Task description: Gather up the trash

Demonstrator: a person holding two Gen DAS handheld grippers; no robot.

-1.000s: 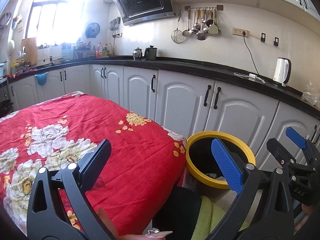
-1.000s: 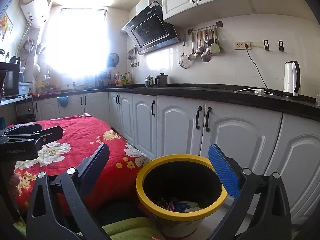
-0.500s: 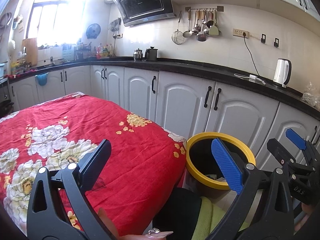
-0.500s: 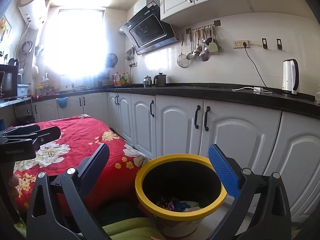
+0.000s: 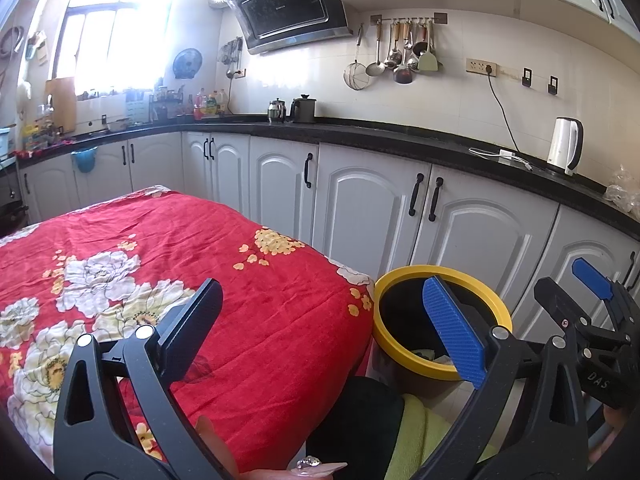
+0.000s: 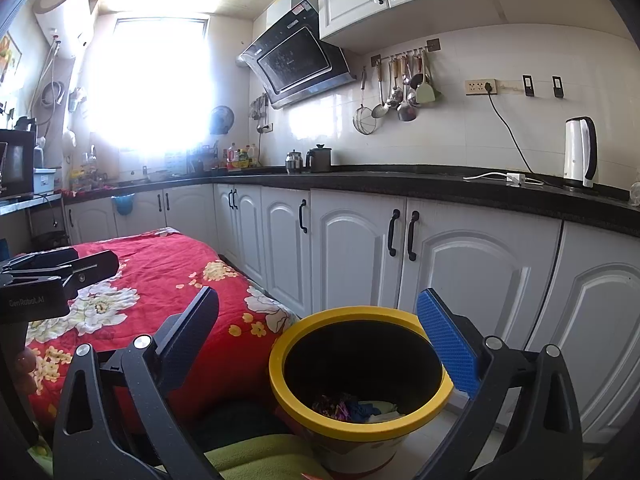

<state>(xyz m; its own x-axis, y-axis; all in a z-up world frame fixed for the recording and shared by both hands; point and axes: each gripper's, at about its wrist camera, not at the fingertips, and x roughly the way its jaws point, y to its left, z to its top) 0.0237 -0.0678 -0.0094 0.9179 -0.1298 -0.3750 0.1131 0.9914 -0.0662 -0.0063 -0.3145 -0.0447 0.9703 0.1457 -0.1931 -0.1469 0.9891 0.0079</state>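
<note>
Nothing moved; both tools gape above round yellow-rimmed bin

Daylight floods through the window, blown out to white glare, with haze over the nearby wall. Both fisheye views bend the cabinets and darken at the corners. Focus is sharp.

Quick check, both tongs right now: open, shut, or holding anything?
Left tongs: open, holding nothing.
Right tongs: open, holding nothing, above the yellow-rimmed bin.
</note>
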